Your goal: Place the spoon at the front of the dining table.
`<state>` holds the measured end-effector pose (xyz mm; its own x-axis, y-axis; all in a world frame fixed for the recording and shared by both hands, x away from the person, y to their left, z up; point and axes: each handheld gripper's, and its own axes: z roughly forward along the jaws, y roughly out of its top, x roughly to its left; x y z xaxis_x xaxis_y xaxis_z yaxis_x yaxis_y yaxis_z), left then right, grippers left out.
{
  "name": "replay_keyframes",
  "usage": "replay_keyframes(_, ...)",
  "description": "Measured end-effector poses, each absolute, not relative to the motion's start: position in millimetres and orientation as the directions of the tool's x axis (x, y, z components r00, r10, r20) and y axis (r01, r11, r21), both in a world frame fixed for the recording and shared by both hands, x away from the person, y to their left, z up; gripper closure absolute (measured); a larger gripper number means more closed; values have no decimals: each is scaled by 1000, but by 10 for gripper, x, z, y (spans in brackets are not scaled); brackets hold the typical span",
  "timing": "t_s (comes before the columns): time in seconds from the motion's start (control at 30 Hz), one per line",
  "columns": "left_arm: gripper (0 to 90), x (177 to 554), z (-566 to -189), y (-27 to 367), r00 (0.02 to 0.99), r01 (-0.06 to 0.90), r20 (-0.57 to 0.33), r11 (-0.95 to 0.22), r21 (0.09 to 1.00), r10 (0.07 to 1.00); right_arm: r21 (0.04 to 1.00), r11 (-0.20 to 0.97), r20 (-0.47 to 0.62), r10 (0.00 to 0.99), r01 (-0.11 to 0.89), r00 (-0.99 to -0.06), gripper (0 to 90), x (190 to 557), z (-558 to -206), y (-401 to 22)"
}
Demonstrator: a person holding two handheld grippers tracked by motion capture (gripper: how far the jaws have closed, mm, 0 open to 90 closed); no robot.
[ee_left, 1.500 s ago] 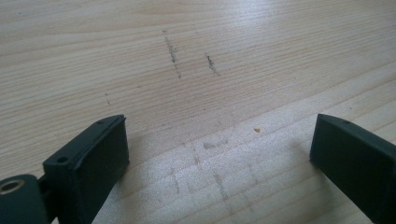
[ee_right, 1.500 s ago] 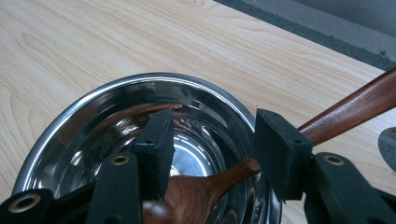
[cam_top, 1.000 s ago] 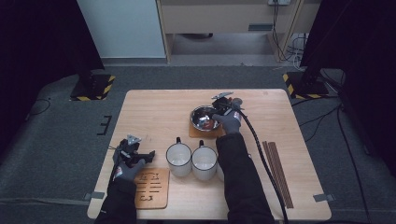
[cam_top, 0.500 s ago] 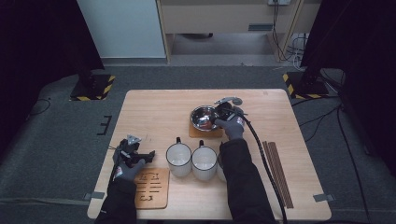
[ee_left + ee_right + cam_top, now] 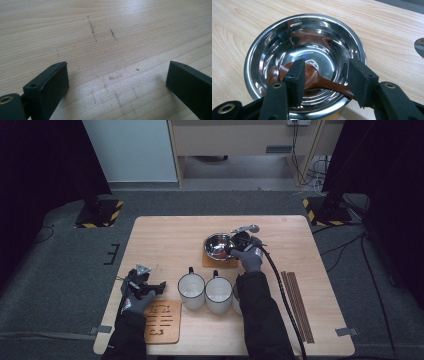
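Wooden spoon [image 5: 312, 77] lies inside the steel bowl [image 5: 262, 57], its round head on the bowl's bottom and its handle climbing over the near rim between the jaws of the right tool [image 5: 325, 80]. Those jaws stand partly apart, one beside the spoon's head, the other at the handle's far side; whether either pad presses the wood cannot be told from the right gripper view. From above, the right tool [image 5: 243, 244] hangs at the near right edge of the bowl [image 5: 216, 242], which sits on a square wooden coaster [image 5: 210, 263] at the middle of the pale wood desk [image 5: 165, 235]. A metal spoon [image 5: 246, 228] lies just beyond the bowl. Two white mugs [image 5: 191, 289] stand side by side nearer the person, with a third partly hidden behind the right sleeve. Dark chopsticks [image 5: 297, 305] lie along the desk's right side. Well apart at the near left, the left tool [image 5: 145, 287] rests low over bare wood, its jaws wide and empty in the left gripper view [image 5: 117, 82], just beyond a slotted wooden trivet [image 5: 162, 321].
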<state>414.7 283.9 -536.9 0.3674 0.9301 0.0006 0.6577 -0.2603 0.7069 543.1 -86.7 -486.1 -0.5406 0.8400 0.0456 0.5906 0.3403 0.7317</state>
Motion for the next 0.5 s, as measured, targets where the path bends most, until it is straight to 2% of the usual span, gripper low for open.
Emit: replay_keyframes(0.5,33,4148,-5369,2840,368,658,1,-261,707,930,778,290,60,849,557,-525,473,5376,-4627,-1004)
